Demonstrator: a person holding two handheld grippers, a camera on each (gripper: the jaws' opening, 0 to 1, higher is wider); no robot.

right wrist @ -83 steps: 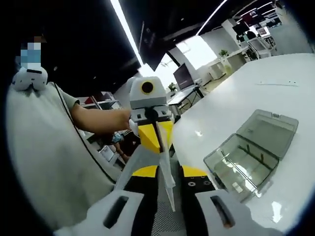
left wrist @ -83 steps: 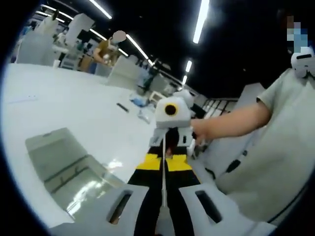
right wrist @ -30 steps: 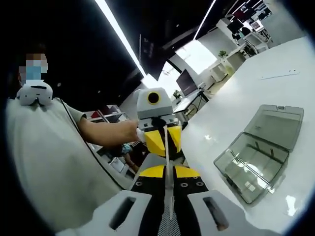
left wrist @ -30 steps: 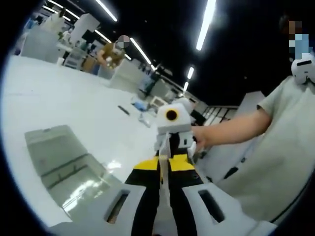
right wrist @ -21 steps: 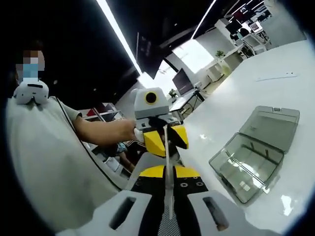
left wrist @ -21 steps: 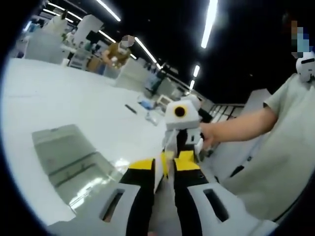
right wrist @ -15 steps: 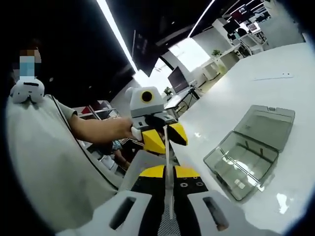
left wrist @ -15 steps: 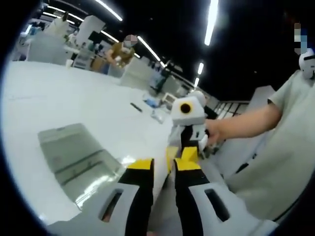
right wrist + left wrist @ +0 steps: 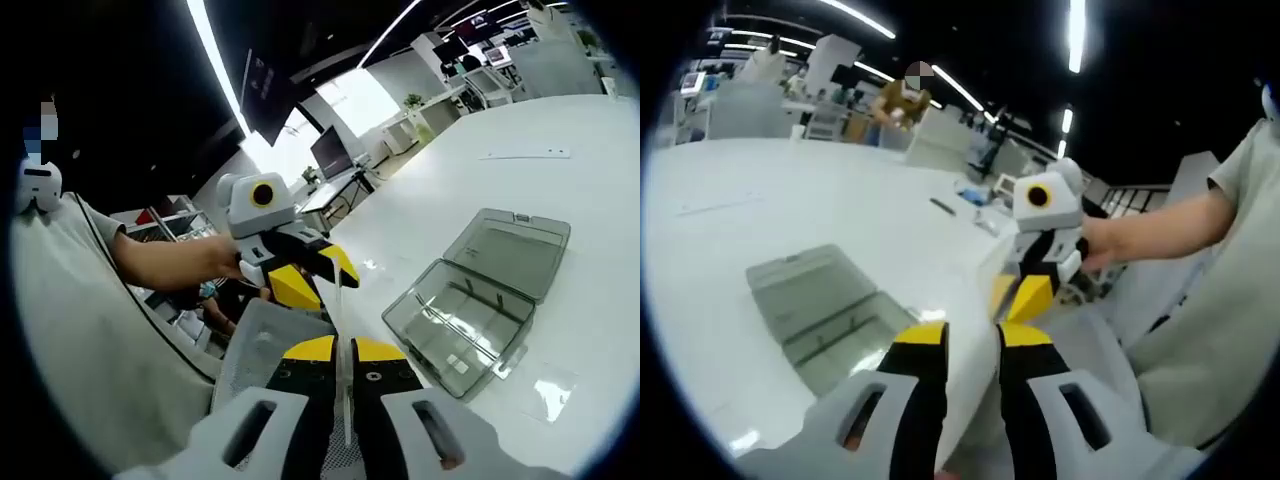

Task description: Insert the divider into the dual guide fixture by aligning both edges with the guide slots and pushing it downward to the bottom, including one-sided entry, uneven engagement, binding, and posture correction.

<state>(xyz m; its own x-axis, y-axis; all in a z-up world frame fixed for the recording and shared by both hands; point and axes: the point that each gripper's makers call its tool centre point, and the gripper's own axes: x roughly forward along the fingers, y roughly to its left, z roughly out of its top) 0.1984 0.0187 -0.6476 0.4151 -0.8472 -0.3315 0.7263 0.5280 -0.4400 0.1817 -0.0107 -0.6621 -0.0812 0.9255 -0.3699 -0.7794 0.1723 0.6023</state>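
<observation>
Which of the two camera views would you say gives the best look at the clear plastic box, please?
The right gripper view: the clear plastic box lies open on the white table, its lid back and its inner guide ribs and rim visible. In the left gripper view the box sits lower, partly behind the left gripper, with glare hiding detail.

Open box (image 9: pixel 478 300) on table (image 9: pixel 560 160), right of divider (image 9: pixel 342 345).
</observation>
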